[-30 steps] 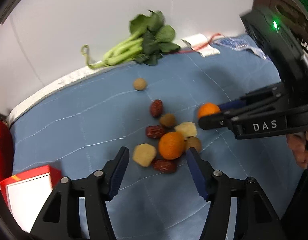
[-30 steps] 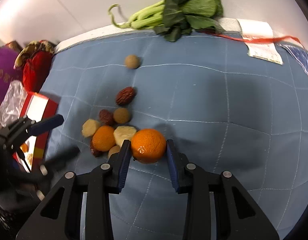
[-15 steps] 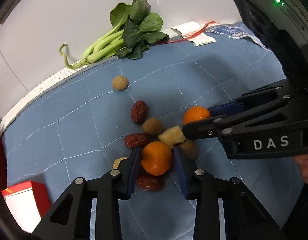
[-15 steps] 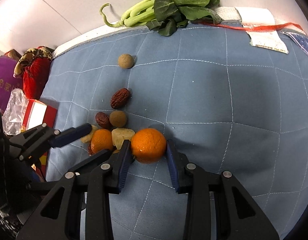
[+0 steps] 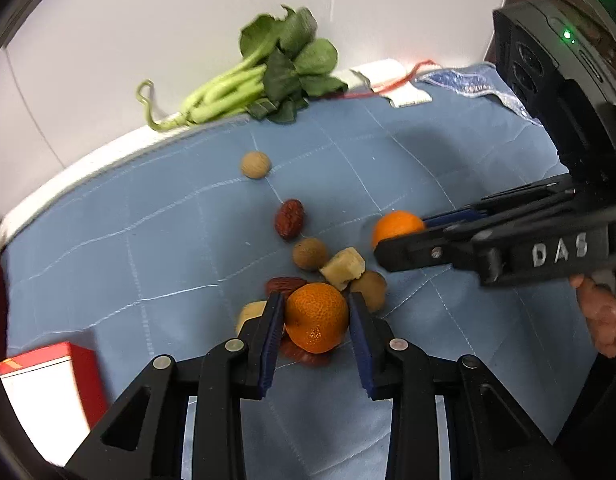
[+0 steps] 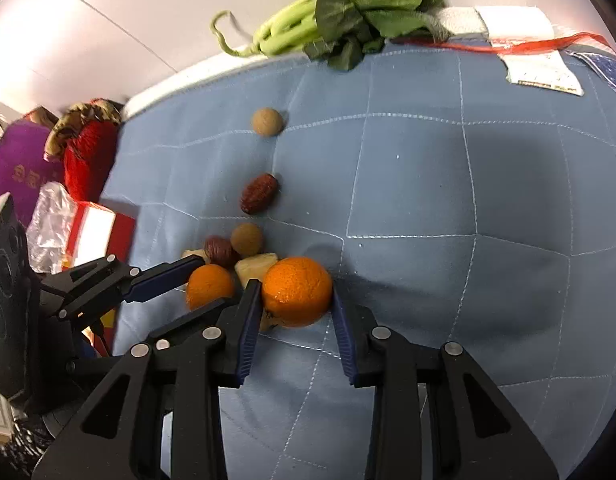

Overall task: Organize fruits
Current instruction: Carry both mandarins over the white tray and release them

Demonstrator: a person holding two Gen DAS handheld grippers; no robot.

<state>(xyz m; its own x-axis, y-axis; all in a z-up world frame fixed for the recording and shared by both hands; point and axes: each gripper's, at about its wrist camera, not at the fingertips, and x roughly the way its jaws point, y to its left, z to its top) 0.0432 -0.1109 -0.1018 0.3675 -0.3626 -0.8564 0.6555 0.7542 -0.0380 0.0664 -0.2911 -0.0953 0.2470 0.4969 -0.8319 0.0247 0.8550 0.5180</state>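
Blue quilted mat open across right side and in front of right gripper. Left of it, tight cluster: red dates, longans, pale chunks, left gripper crowding in. Red box blocks mat's left edge. Leafy greens line far edge by wall.

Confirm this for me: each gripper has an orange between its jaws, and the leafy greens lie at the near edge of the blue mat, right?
Not quite. The leafy greens lie at the far edge of the blue mat, against the wall, as the right wrist view shows. The rest holds: the left gripper and right gripper each have an orange between their jaws.
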